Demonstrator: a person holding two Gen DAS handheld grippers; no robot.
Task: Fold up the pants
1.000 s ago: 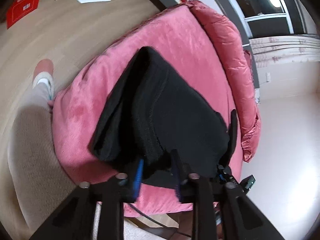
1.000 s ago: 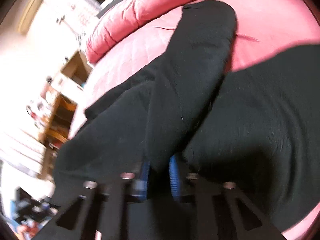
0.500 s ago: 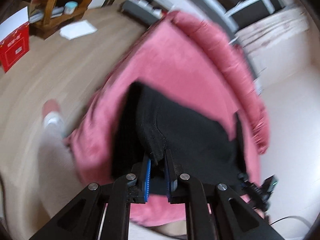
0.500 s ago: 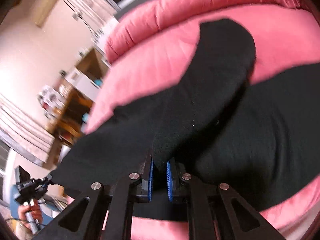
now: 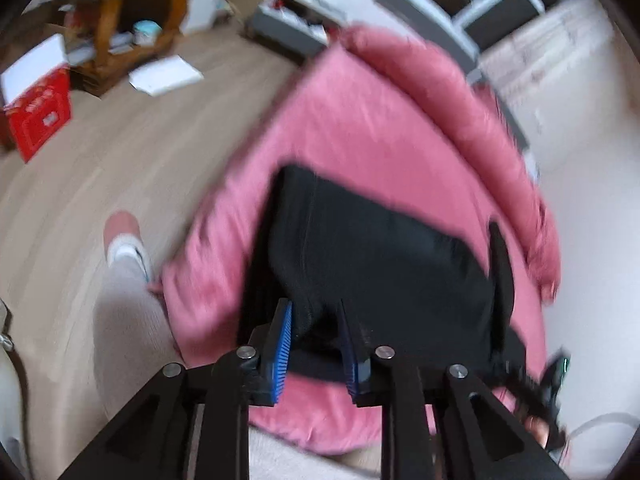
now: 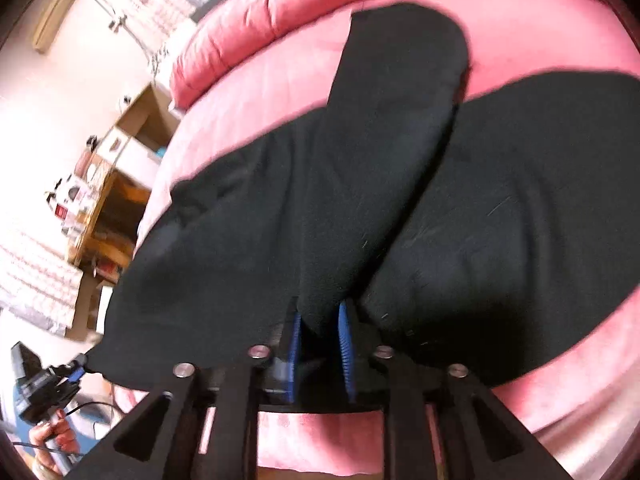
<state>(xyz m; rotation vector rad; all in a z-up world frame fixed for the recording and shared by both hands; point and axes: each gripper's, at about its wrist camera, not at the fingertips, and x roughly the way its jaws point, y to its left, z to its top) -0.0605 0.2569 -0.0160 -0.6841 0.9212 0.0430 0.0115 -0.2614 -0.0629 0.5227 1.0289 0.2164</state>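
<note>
Pants fold in progress on bed.
Left gripper [image 5: 316,336] and right gripper [image 6: 320,336] each pinched a pants [image 6: 400,200] edge between fingers, keeping the layer taut above the bed [image 6: 280,92].

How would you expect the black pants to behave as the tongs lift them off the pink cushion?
Probably floppy: the black pants drape and crease between the right tongs and left tongs. Likely fairly thick, since the folds look bulky. Unlikely to slide: the pink cushion looks plush.
</note>
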